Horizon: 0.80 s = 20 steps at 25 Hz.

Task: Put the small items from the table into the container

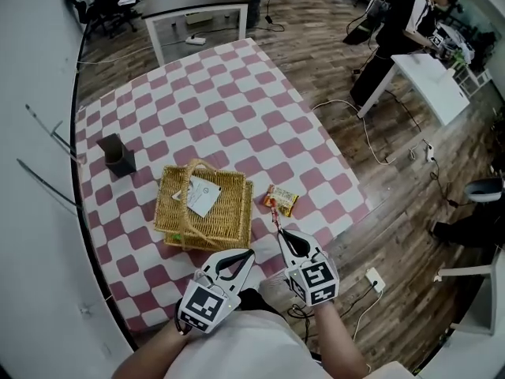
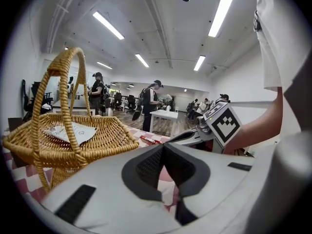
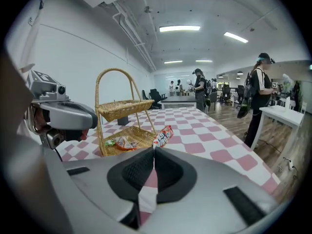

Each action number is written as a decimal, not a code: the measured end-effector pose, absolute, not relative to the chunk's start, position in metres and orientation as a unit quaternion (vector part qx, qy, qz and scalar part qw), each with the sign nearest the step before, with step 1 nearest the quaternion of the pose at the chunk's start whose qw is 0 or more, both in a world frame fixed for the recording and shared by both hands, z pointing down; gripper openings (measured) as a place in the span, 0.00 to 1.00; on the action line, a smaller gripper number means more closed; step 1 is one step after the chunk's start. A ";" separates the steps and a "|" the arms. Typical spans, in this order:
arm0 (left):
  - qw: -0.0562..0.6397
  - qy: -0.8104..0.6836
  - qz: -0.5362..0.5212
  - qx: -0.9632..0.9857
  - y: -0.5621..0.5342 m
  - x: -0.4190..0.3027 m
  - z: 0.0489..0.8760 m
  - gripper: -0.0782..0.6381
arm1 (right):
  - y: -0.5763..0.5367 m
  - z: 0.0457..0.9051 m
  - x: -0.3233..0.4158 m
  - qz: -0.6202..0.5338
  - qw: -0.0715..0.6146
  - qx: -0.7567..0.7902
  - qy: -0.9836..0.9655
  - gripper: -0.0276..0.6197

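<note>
A two-tier wicker basket [image 1: 223, 215] with a hoop handle stands on the checked table [image 1: 237, 109], with a white card [image 1: 202, 196] on its top tier. In the right gripper view its lower tier [image 3: 136, 136] holds several snack packets [image 3: 118, 142]. My right gripper [image 1: 278, 231] is shut on the edge of a red and yellow snack packet [image 1: 281, 200], lifted just right of the basket; that packet [image 3: 163, 136] sticks up from the jaw tips [image 3: 152, 150]. My left gripper [image 1: 249, 253] hangs shut and empty at the basket's near side [image 2: 163, 150].
A black cup [image 1: 118, 155] stands left of the basket. The table's near and right edges drop to a wood floor with cables. A person [image 1: 402, 30] stands by a white table [image 1: 430, 81] at the far right. Another white table [image 1: 197, 14] lies beyond the far edge.
</note>
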<state>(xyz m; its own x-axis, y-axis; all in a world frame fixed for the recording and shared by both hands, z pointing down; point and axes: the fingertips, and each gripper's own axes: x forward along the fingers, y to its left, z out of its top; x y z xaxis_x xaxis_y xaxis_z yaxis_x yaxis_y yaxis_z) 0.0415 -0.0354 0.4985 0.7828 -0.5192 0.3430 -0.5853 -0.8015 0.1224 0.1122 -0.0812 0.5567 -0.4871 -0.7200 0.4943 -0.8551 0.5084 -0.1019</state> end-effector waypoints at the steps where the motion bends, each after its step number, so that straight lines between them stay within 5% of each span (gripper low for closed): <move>1: 0.111 -0.296 0.144 0.938 -0.035 0.040 0.496 0.10 | -0.080 0.551 0.112 0.164 0.198 0.466 -0.846 0.08; 20: 0.120 -0.328 0.082 0.934 -0.041 0.009 0.440 0.10 | -0.083 0.453 0.082 0.080 0.143 0.459 -0.873 0.08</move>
<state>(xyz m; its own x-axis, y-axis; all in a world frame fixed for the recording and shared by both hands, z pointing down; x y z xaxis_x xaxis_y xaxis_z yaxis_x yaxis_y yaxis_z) 0.0088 -0.0412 0.4397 0.7717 -0.5920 0.2323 -0.6315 -0.7565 0.1698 0.0821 -0.0832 0.4532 -0.5375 -0.7787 0.3238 -0.8246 0.5656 -0.0086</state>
